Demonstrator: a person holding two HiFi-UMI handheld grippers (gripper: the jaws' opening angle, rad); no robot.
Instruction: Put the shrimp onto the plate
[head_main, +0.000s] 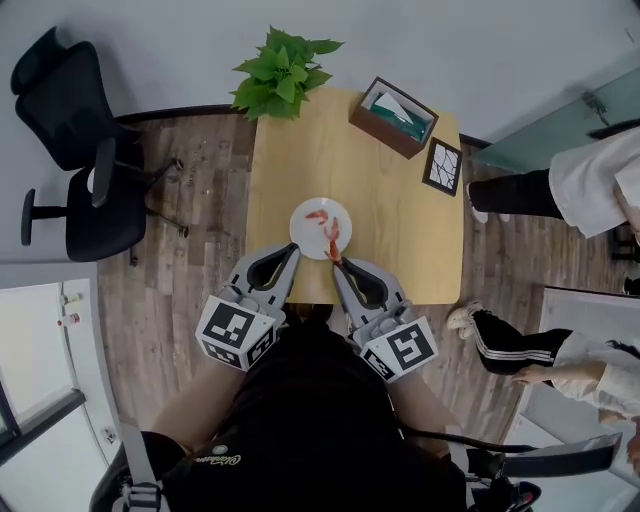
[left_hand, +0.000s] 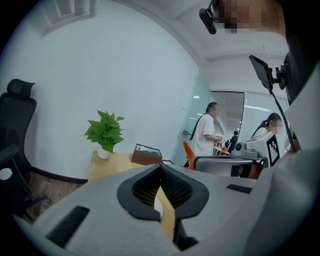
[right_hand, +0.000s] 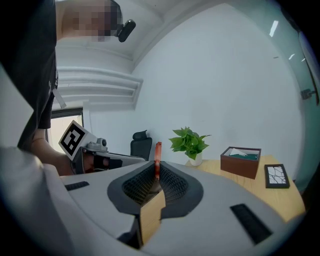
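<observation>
A white plate (head_main: 303, 238) is seen on the wooden counter (head_main: 390, 240), close to its near edge. One shrimp (head_main: 317, 213) is observed lying on the plate, in its far half. A second shrimp (head_main: 332, 238) is noted over the plate's near right part, pinched at its lower end by the right gripper (head_main: 339, 262). In the right gripper view the jaws of that gripper (right_hand: 156, 171) are shown closed on this orange-red piece (right_hand: 158, 156), which stands upright above the tips. Whether it touches the plate cannot be determined.

The left gripper (head_main: 293, 251) is found at the plate's near left rim. Its jaws (left_hand: 160, 166) are recorded as closed together, with nothing between them.

Beyond the plate, at the counter's far left corner, a potted plant (head_main: 282, 70) is recorded. A brown tissue box (head_main: 393, 117) is noted far right of the plate, with a small framed picture (head_main: 443, 166) just beside the box. None of these is found between the grippers and the plate. A black office chair (head_main: 75, 150) is seen on the floor well left of the plate, and bystanders (head_main: 590, 185) well to its right.
</observation>
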